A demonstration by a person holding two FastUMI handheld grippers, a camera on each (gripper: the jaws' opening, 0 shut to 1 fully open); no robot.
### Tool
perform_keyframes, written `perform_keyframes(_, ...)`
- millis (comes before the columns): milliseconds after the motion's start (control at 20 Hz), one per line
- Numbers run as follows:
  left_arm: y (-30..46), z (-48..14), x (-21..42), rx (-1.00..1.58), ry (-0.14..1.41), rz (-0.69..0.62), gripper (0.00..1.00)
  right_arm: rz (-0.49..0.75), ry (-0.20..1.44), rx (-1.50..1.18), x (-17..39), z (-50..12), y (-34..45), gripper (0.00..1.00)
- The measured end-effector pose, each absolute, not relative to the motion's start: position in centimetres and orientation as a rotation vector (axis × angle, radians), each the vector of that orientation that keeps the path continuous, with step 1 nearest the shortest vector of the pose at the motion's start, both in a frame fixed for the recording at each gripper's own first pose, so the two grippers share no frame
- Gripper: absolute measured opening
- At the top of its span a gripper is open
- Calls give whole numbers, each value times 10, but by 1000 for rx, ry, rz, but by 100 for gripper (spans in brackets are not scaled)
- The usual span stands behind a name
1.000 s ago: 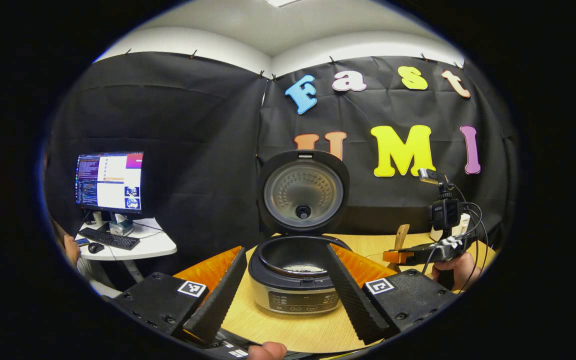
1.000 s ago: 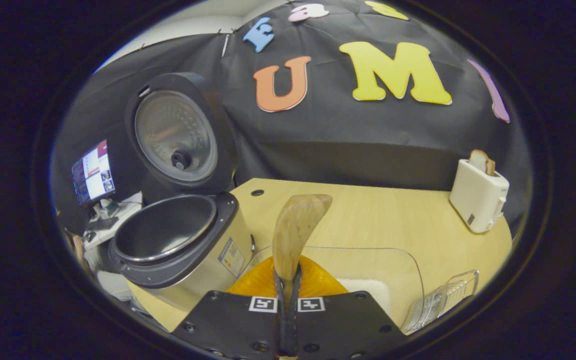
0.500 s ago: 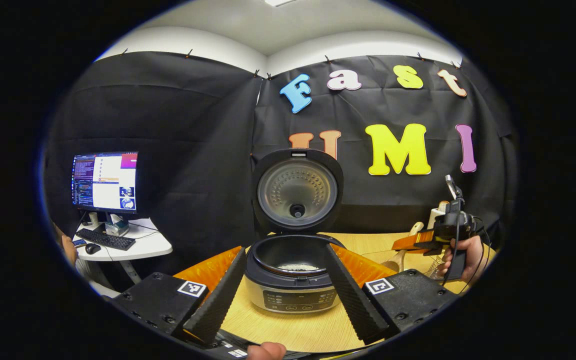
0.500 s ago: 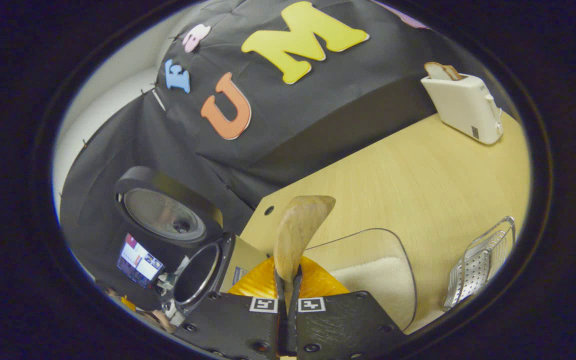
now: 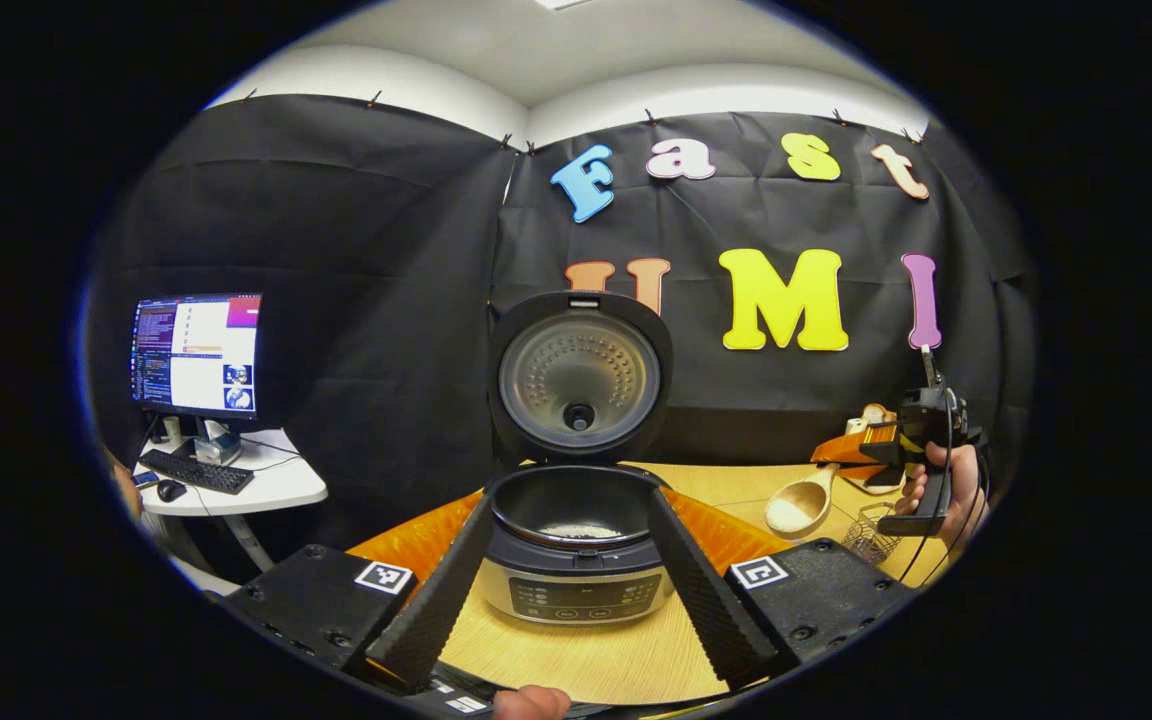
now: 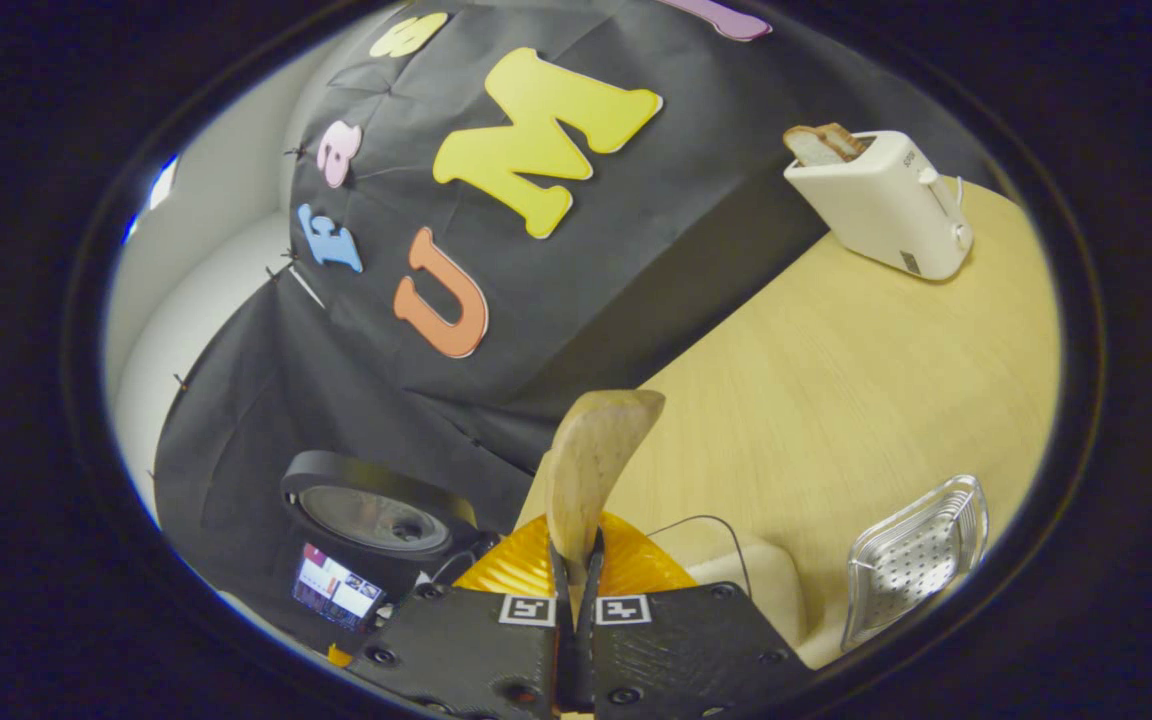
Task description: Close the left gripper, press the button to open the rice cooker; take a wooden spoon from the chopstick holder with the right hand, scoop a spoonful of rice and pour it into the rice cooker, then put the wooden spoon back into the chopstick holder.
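The rice cooker [image 5: 571,590] stands open in front of me, lid [image 5: 576,375] upright, a little rice in its pot [image 5: 576,528]. My left gripper [image 5: 571,503] is open, its fingers spread to either side of the cooker and apart from it. In the left gripper view, at the right, a hand [image 5: 951,500] holds my right gripper [image 5: 826,460], shut on the wooden spoon [image 5: 798,508], bowl hanging low above the table. The mesh chopstick holder [image 5: 866,540] sits just below it. In the right gripper view the spoon [image 6: 591,470] sticks out of the shut right gripper [image 6: 576,548], with the holder [image 6: 916,555] at lower right.
A white toaster [image 6: 881,205] with bread stands at the far end of the wooden table [image 6: 836,380]. A clear container of rice [image 6: 746,580] lies beside my right gripper. A monitor [image 5: 196,355] and keyboard sit on a small white table [image 5: 276,490] at the left.
The right gripper has swung right, away from the cooker, and rolled over so the spoon bowl now hangs low near the holder. The left gripper has drifted slightly and stays open.
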State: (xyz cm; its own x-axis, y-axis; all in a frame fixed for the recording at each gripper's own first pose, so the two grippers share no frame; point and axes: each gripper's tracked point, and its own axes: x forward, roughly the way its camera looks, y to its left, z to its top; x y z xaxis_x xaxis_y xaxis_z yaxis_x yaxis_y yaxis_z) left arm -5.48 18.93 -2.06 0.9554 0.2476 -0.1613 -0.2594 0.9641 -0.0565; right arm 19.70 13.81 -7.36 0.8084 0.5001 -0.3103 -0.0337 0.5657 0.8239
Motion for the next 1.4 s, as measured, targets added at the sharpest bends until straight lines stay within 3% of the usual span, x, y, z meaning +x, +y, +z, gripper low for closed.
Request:
perform_keyframes(300,194,-22,-59,-60,164,251,99,398,500,941,204,-12,163,0)
perform_keyframes(600,218,-21,-70,-73,163,285,99,508,493,909,214,46,239,0)
perform_keyframes(1000,235,-25,-76,-95,173,311,99,566,494,763,222,59,326,0)
perform_keyframes(1400,240,-29,-75,-97,180,317,100,561,435,512,229,58,355,0)
